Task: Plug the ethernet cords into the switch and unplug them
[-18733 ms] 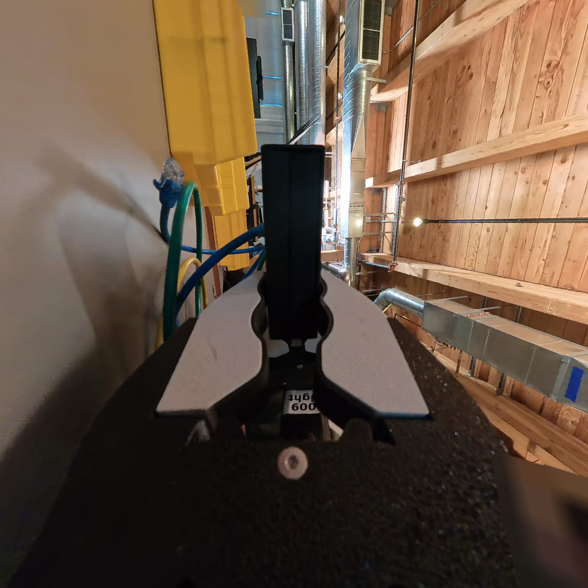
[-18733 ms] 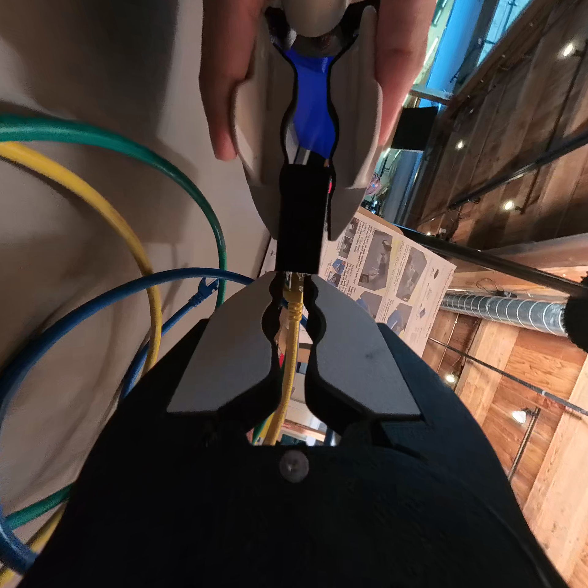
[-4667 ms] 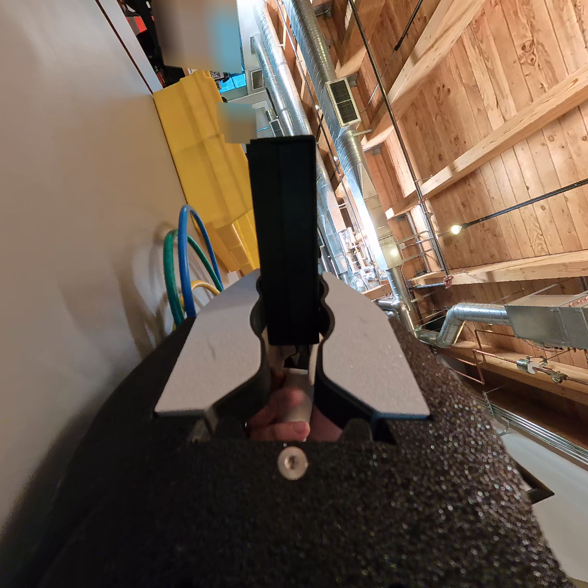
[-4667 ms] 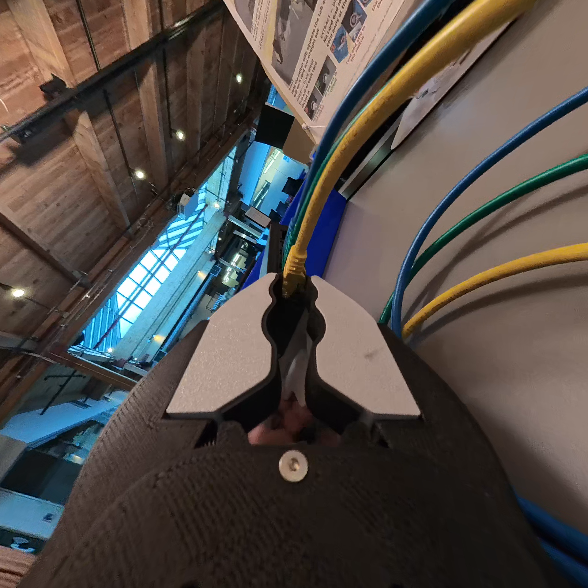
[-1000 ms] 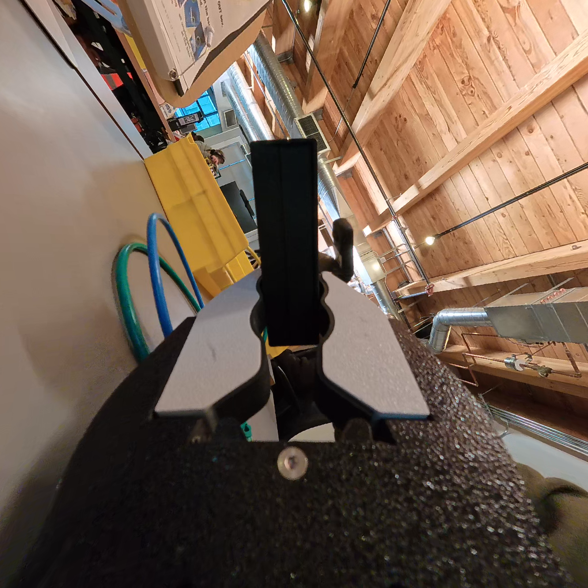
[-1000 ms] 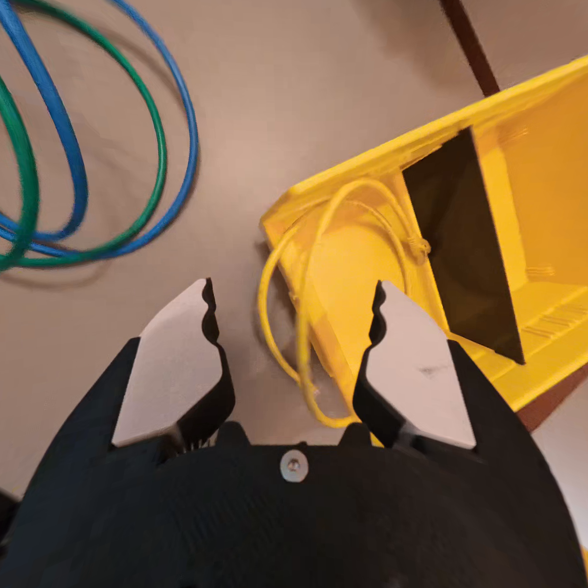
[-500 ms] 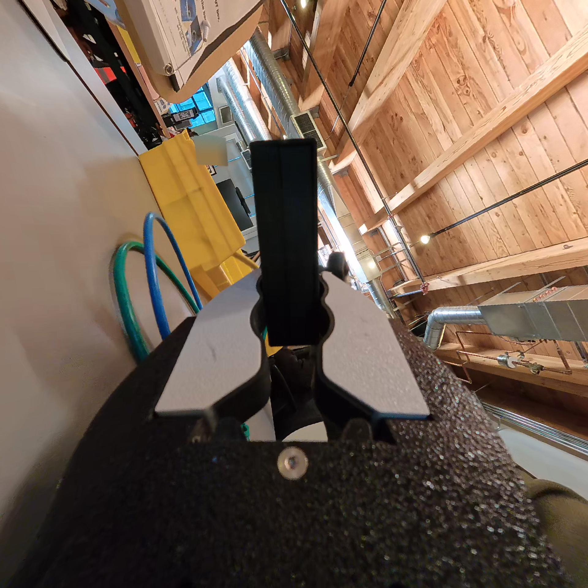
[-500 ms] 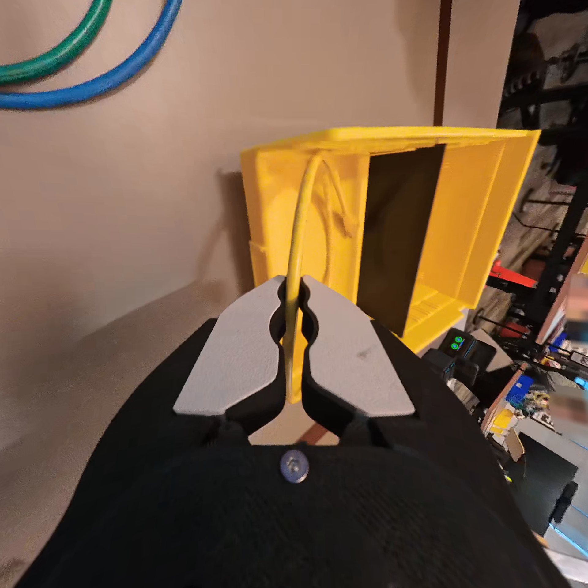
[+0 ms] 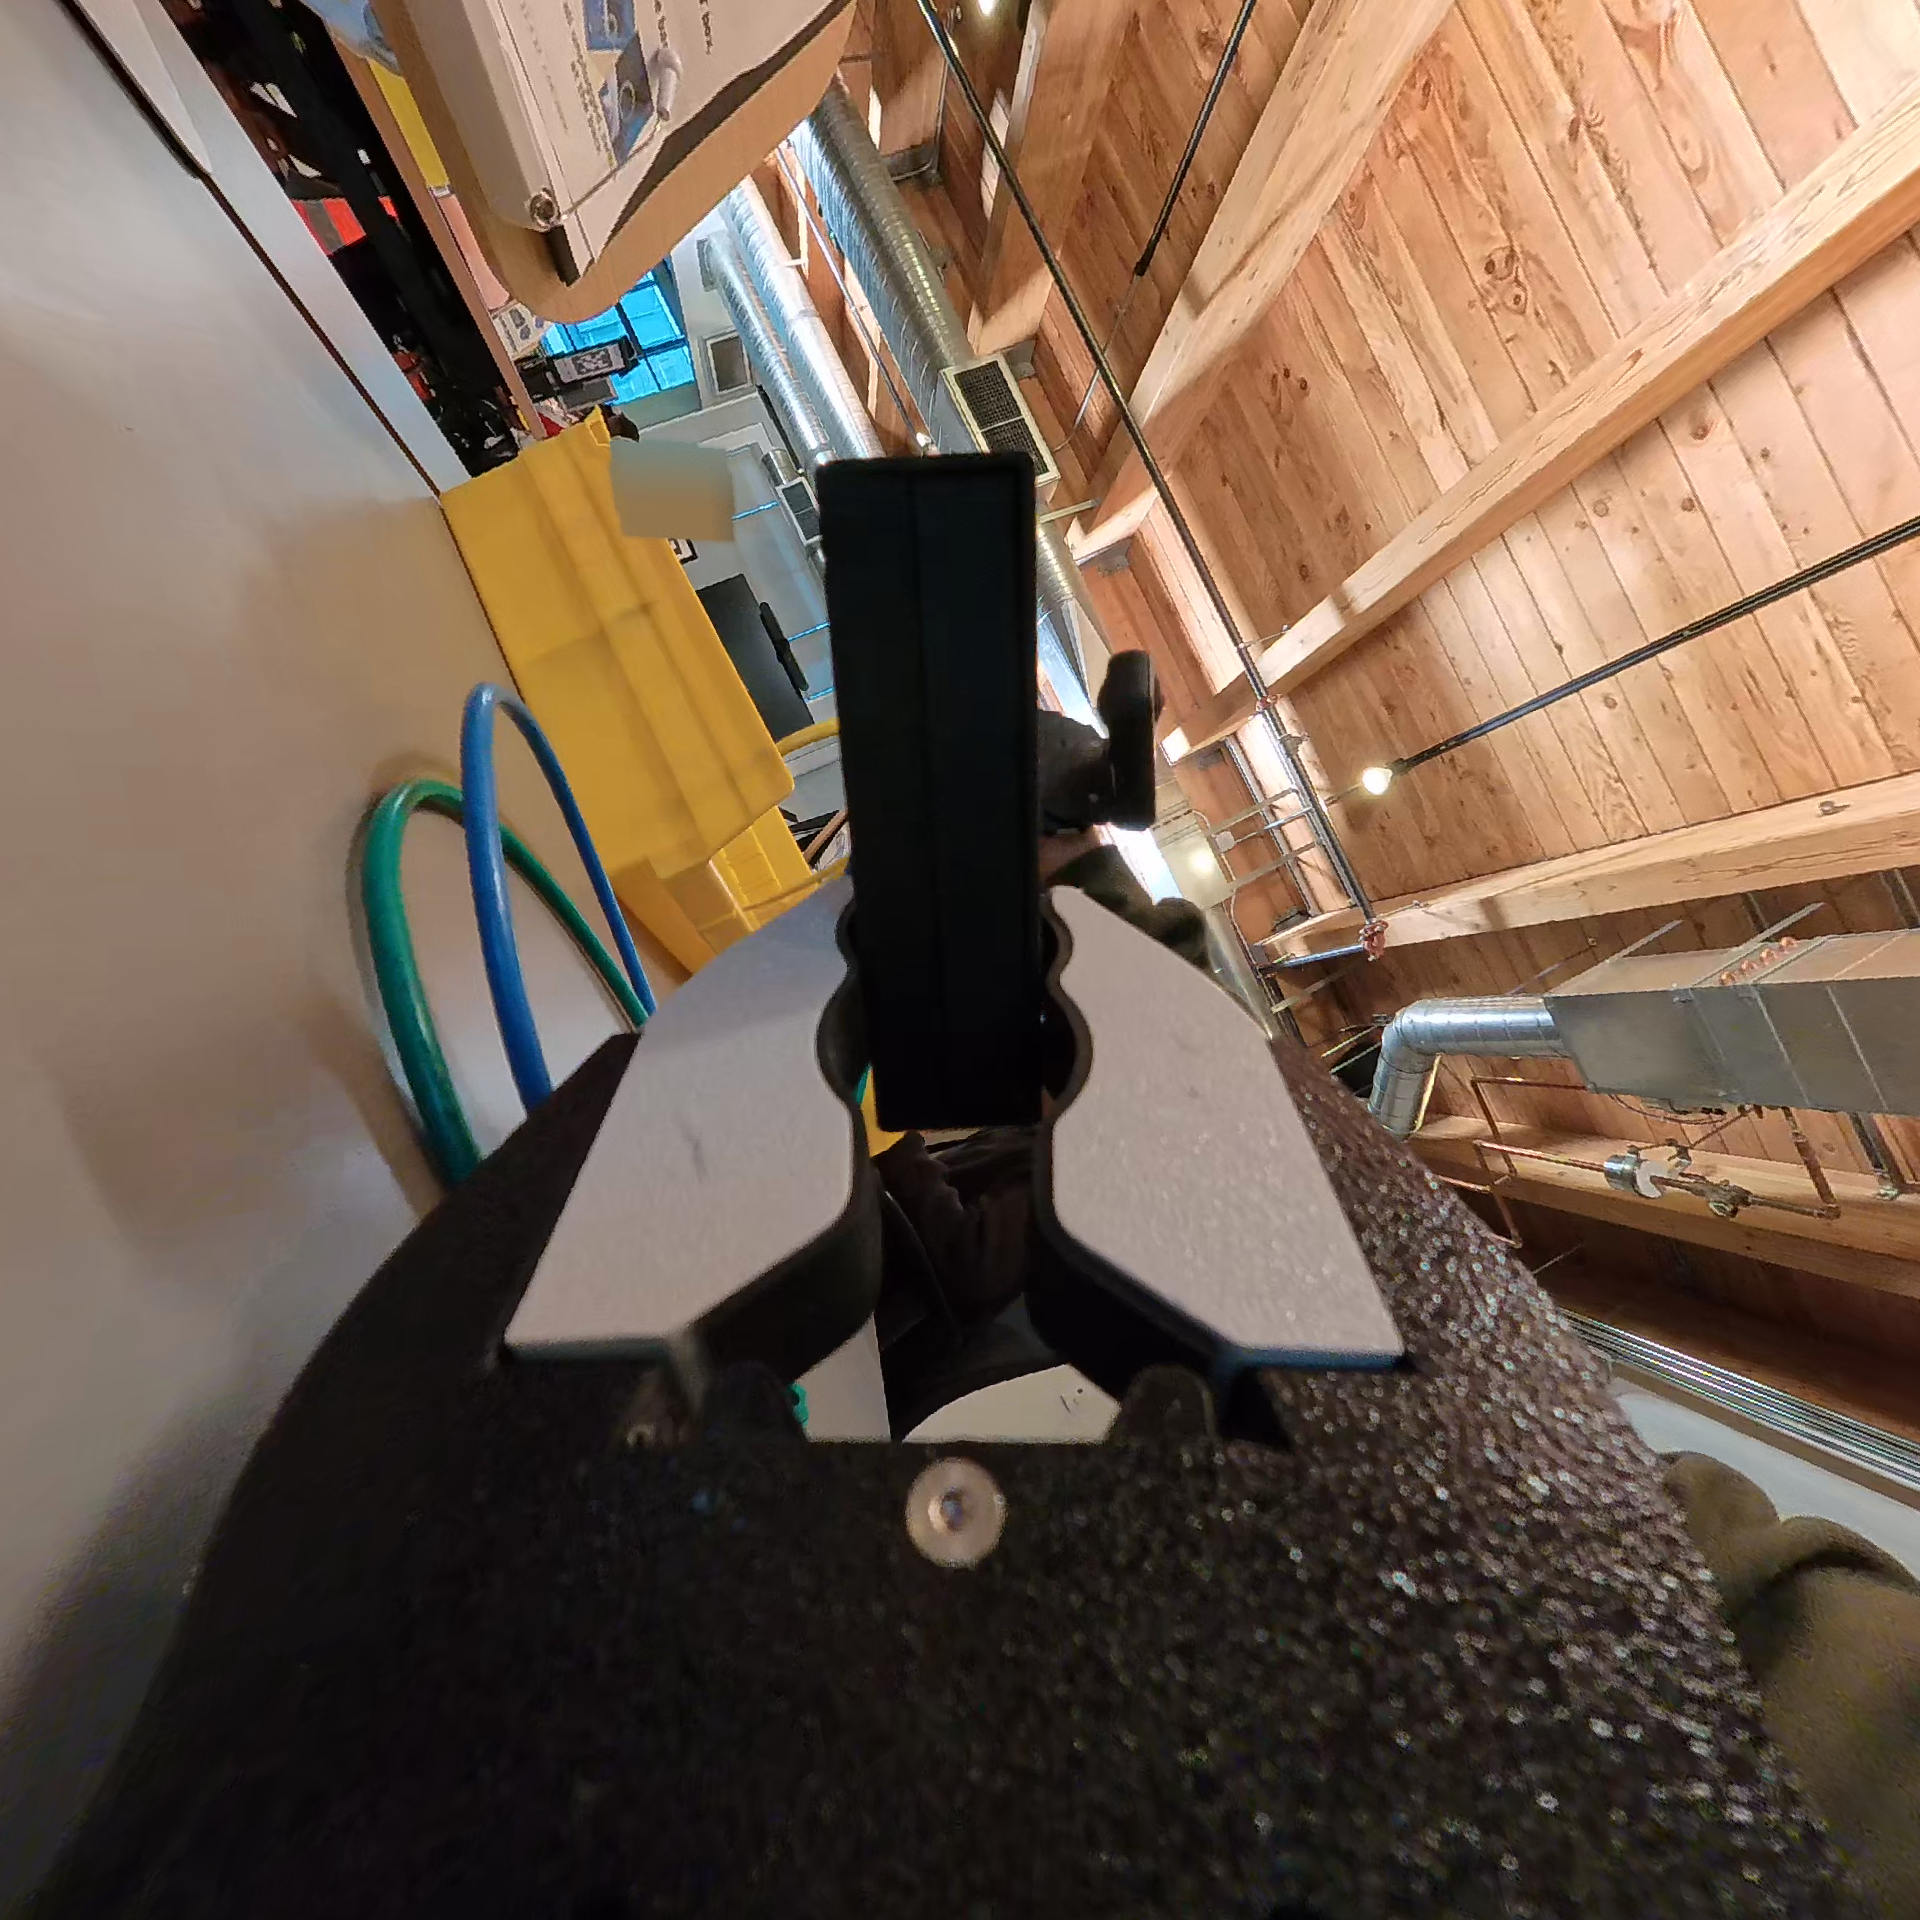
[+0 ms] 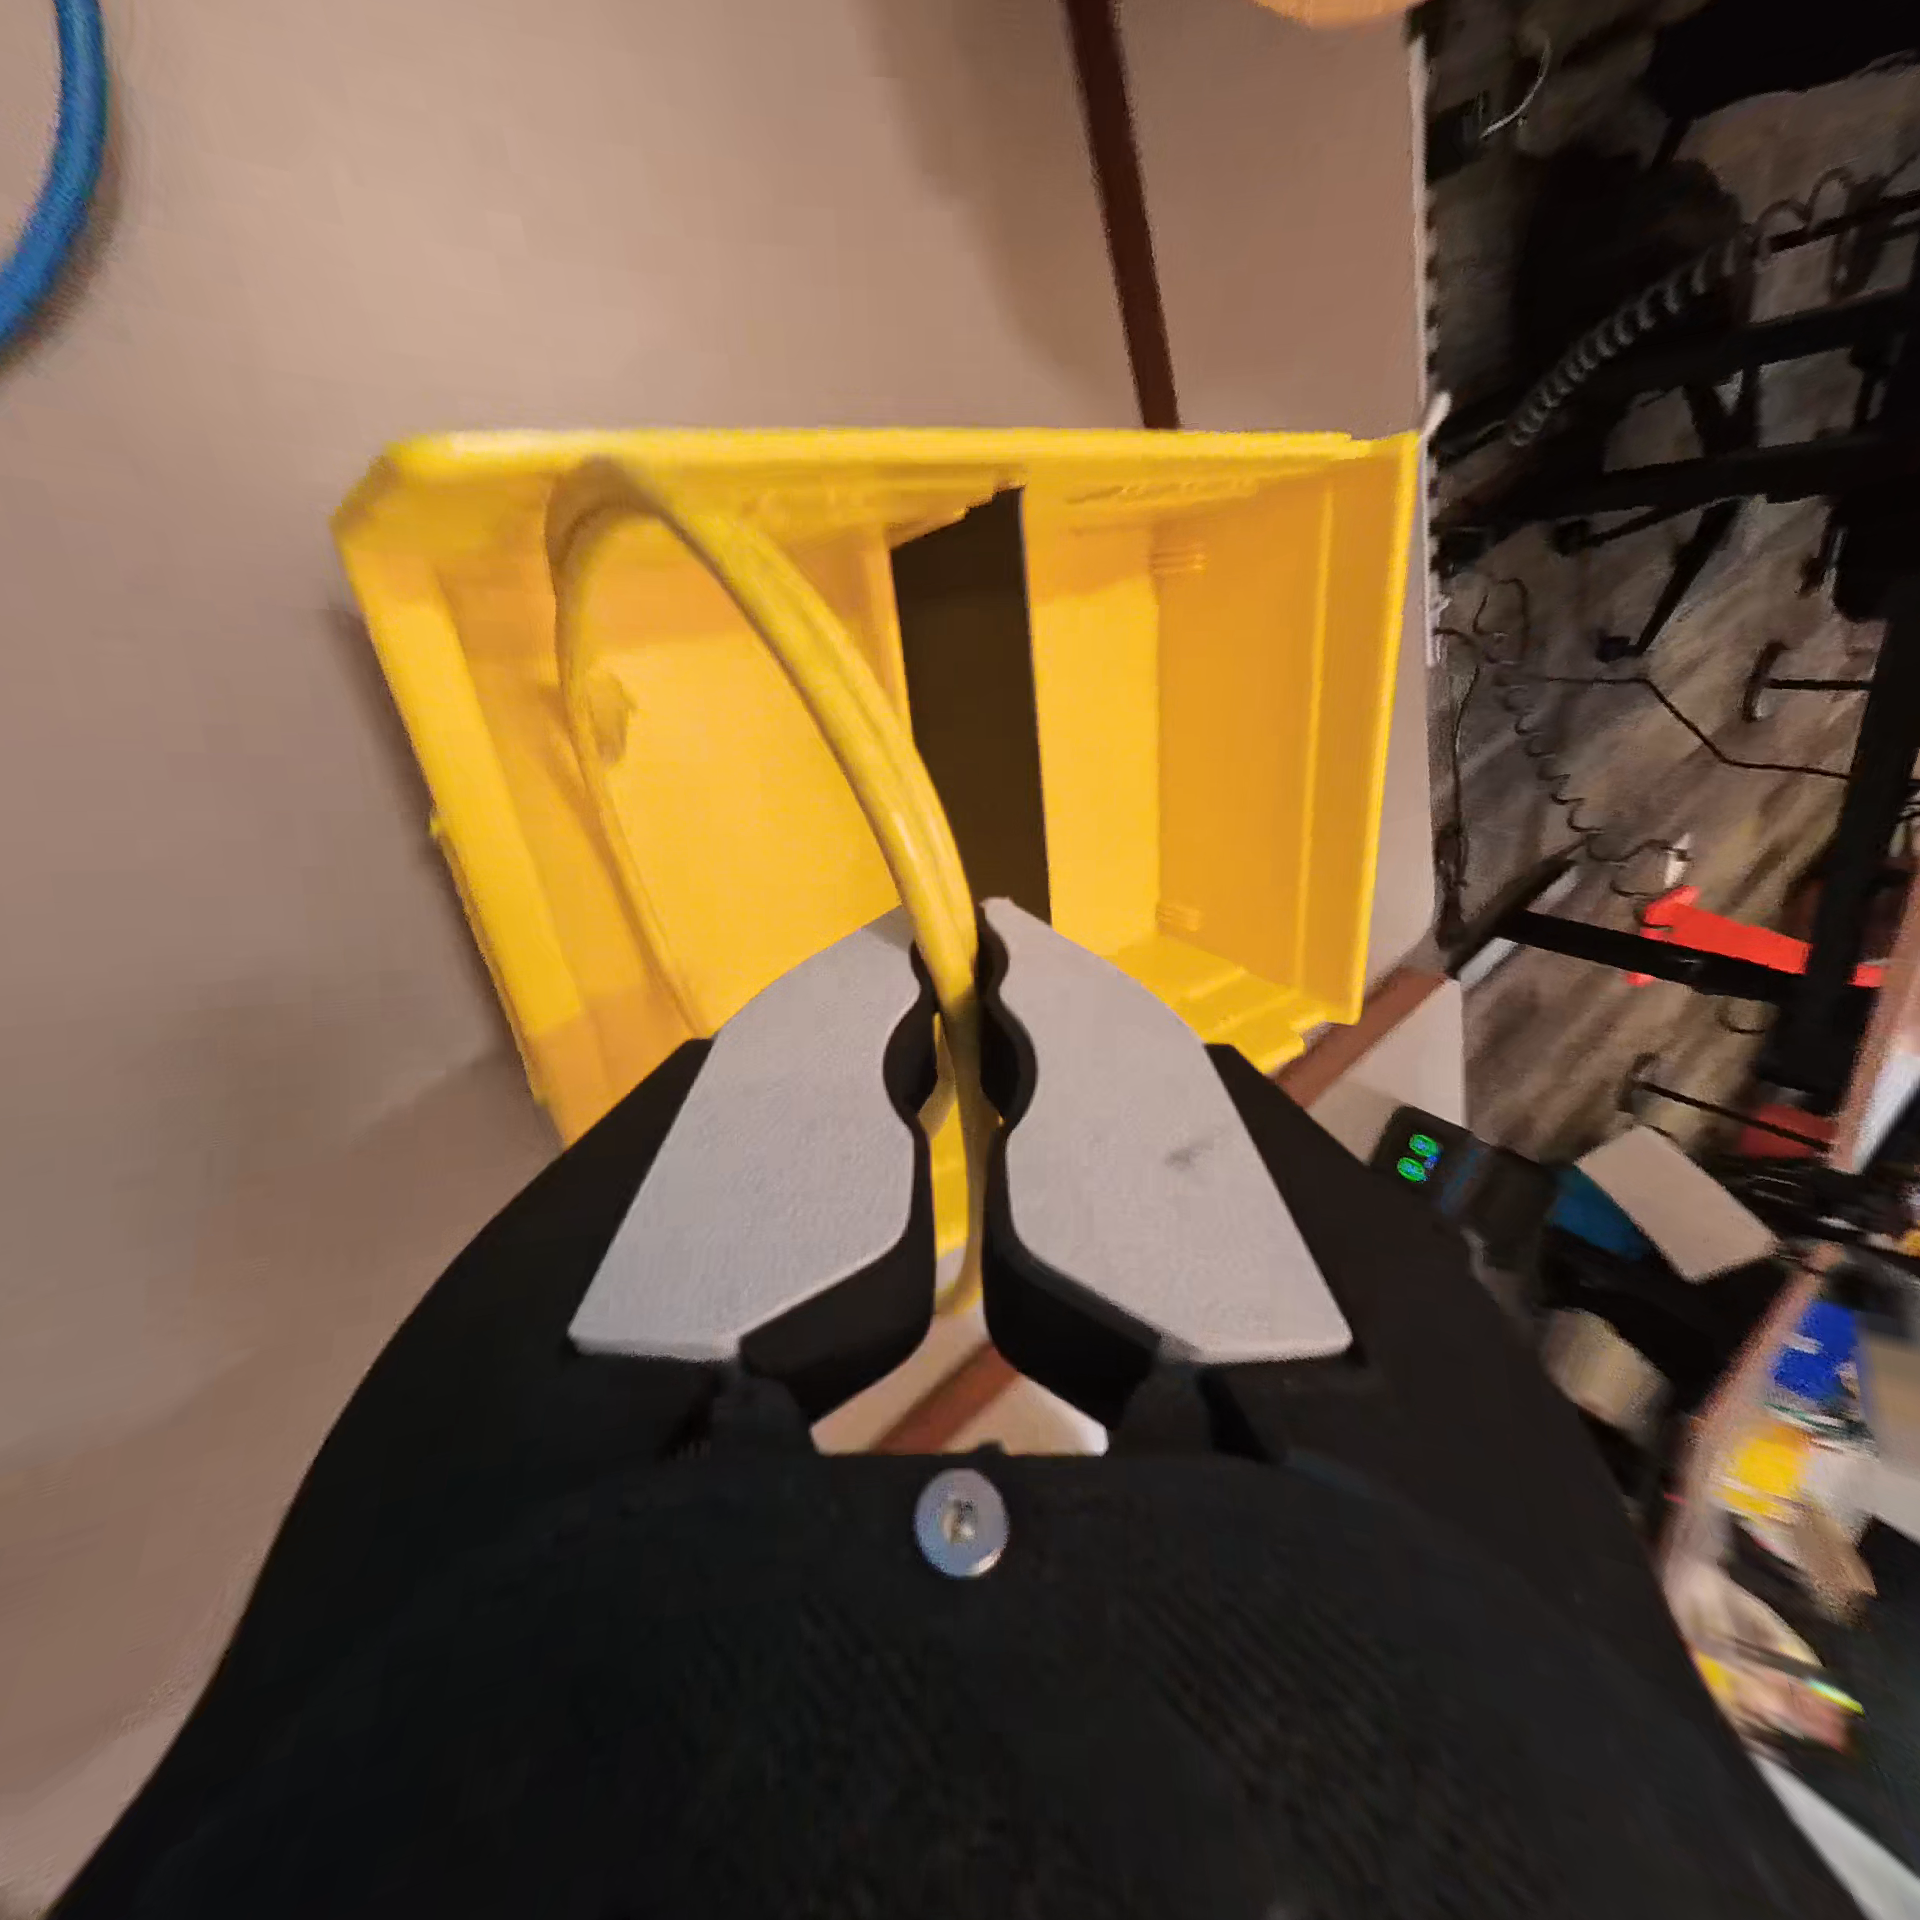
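Note:
My left gripper (image 9: 940,935) is shut on the black switch (image 9: 930,727) and holds it end-on above the beige table (image 9: 156,831). No cord shows plugged into it from this side. A green cord (image 9: 390,966) and a blue cord (image 9: 499,862) loop on the table to its left. My right gripper (image 10: 951,935) is shut on the yellow cord (image 10: 831,727), which arcs up and back into the yellow bin (image 10: 1226,727). The cord's plug is not in view. The right gripper also shows in the left wrist view (image 9: 1127,748), behind the switch.
The yellow bin lies on its side on the table with a black divider (image 10: 966,727) inside; it also shows in the left wrist view (image 9: 613,665). A board with pictures (image 9: 582,94) hangs over the table's far edge. Cluttered shelving (image 10: 1714,623) stands beyond the table.
My right gripper was open over the yellow cord a second ago; it has shut on the cord and lifted it, drawing a loop out of the bin. The left gripper holds the switch nearly still.

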Demonstrator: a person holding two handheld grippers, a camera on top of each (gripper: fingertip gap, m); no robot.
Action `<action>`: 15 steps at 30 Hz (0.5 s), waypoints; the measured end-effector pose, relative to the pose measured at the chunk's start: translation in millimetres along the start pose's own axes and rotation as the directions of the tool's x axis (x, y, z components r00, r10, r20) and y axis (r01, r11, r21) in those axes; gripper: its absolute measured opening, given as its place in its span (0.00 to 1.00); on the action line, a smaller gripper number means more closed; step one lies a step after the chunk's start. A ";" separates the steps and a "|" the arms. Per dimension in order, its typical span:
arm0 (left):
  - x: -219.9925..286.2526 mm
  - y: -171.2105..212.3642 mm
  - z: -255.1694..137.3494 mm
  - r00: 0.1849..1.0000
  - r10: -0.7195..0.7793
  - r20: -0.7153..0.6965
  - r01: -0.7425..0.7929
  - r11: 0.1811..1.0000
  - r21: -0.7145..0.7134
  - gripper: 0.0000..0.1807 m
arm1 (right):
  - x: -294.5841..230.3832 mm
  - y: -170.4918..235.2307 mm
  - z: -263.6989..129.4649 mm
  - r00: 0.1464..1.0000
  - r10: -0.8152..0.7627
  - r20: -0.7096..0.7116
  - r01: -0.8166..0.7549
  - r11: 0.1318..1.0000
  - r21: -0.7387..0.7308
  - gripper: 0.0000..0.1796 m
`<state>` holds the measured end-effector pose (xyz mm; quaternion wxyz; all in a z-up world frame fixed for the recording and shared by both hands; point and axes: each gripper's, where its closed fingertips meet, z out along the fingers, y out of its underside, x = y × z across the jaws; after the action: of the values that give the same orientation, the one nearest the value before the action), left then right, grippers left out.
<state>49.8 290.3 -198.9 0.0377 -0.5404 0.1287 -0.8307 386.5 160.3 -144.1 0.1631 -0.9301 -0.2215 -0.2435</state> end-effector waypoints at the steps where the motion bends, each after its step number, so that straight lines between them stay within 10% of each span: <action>1: 0.1 0.0 -0.1 1.000 -0.001 -0.001 0.001 1.000 0.000 0.16 | 2.2 -4.3 0.7 0.998 0.056 0.006 -0.056 0.997 0.053 0.02; 11: 0.1 0.6 0.5 1.000 -0.002 -0.005 0.002 1.000 -0.003 0.18 | 21.4 18.3 29.8 0.828 0.554 0.084 -0.555 0.789 0.263 0.05; 15: 0.3 0.6 0.2 1.000 -0.003 -0.007 0.003 1.000 -0.003 0.16 | 29.8 45.7 39.7 0.833 0.548 -0.081 -0.527 0.829 0.188 0.25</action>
<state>49.8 289.6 -198.7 0.0354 -0.5377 0.1292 -0.8324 447.4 147.7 -170.2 0.3125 -0.9207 0.0420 -0.2299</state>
